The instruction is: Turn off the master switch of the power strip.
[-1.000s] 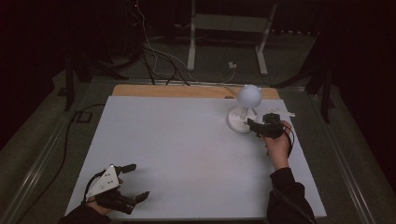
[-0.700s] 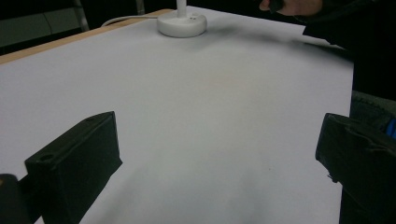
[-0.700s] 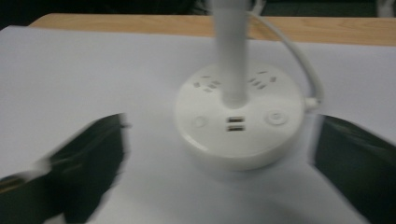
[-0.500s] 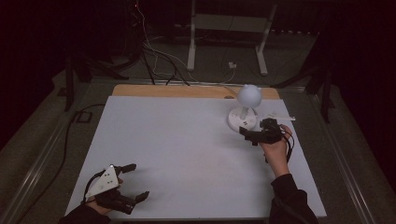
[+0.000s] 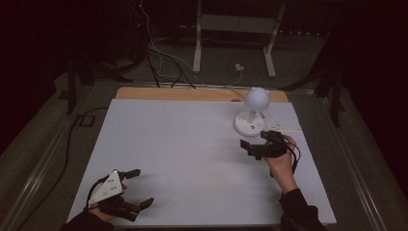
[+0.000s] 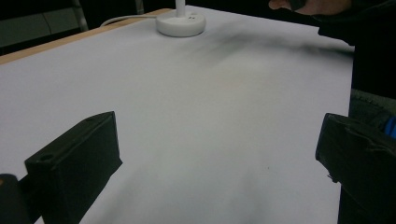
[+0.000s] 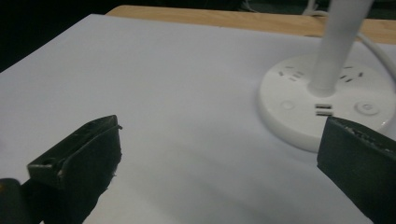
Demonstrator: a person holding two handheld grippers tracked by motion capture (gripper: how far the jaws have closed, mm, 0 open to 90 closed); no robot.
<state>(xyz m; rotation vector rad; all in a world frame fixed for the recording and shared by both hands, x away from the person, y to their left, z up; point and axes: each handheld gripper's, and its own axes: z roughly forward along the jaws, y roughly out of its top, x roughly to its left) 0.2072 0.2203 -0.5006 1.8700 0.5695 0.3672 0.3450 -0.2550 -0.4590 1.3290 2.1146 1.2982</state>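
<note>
A white desk lamp stands at the far right of the white table [image 5: 183, 144], with a round head [image 5: 256, 98] on a stem above a disc base [image 5: 248, 126]. My right gripper [image 5: 247, 148] hovers just in front of that base, pointing left, open and empty. In the right gripper view the base [image 7: 299, 100] with its sockets and the stem [image 7: 343, 42] lie just ahead, to the right of the open gripper [image 7: 219, 158]. My left gripper [image 5: 140, 188] rests at the near left corner, open and empty. The left gripper view looks past the wide gap of that gripper [image 6: 217, 154] to the lamp base [image 6: 181, 22] far off.
A strip of bare wood [image 5: 192, 94] runs along the table's far edge. A flat white piece [image 5: 286, 128] lies right of the lamp base. Cables [image 5: 159, 57] and a metal stand [image 5: 231, 38] sit on the dark floor beyond. The other hand [image 6: 308, 4] shows in the left gripper view.
My right gripper has drawn back from the lamp base, toward the near side and a little left. The left gripper has stayed put.
</note>
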